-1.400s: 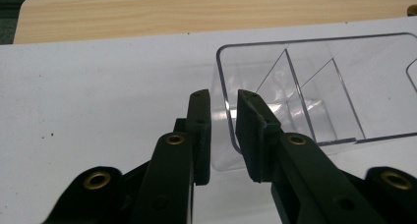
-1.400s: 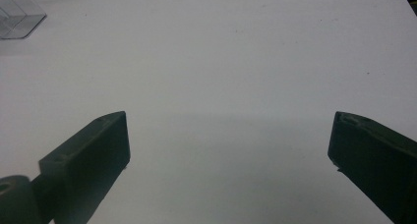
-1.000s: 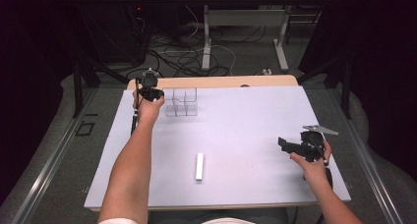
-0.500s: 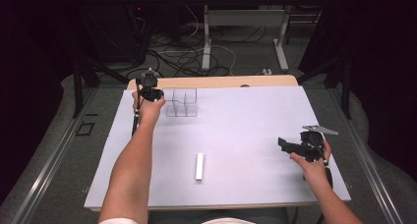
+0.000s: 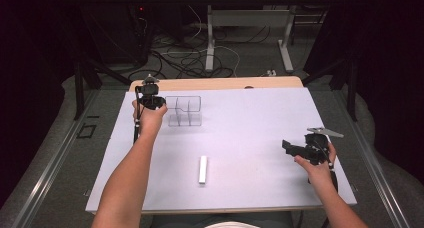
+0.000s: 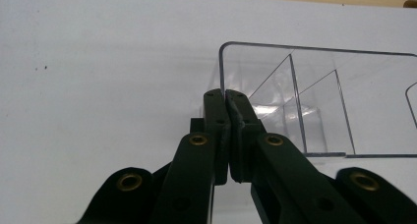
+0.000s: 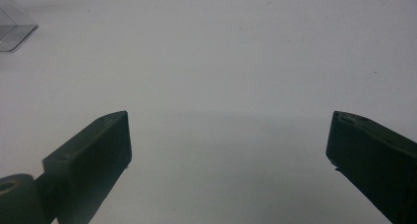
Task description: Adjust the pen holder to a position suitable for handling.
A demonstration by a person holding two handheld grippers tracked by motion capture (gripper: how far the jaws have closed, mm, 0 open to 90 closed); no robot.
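- Table (image 5: 250, 118): pale, flat work surface carrying three items; a strip of bare wood shows along its far edge.
- Clear organiser (image 5: 183, 110): a transparent box with inner dividers, standing upright at the far left of the table. In the left gripper view its near wall (image 6: 222, 67) rises directly at the jaw tips, with compartments visible behind it.
- Left gripper (image 5: 148, 99): held at the left end of the organiser. Its jaws are pressed together and appear to pinch the thin end wall; contact judged as made.
- Right gripper (image 5: 292, 149): near the right edge, well apart from everything else. Its jaws stand wide apart with nothing between them, over bare table.
- White bar (image 5: 202, 169): small oblong lying flat near the front centre, untouched, between the two hands and well apart from the organiser.
- Step in hand, as judged: the left hand is securing the organiser. The next move likely calls for the right gripper to cross to the bar, align its jaws across the narrow width, and close.
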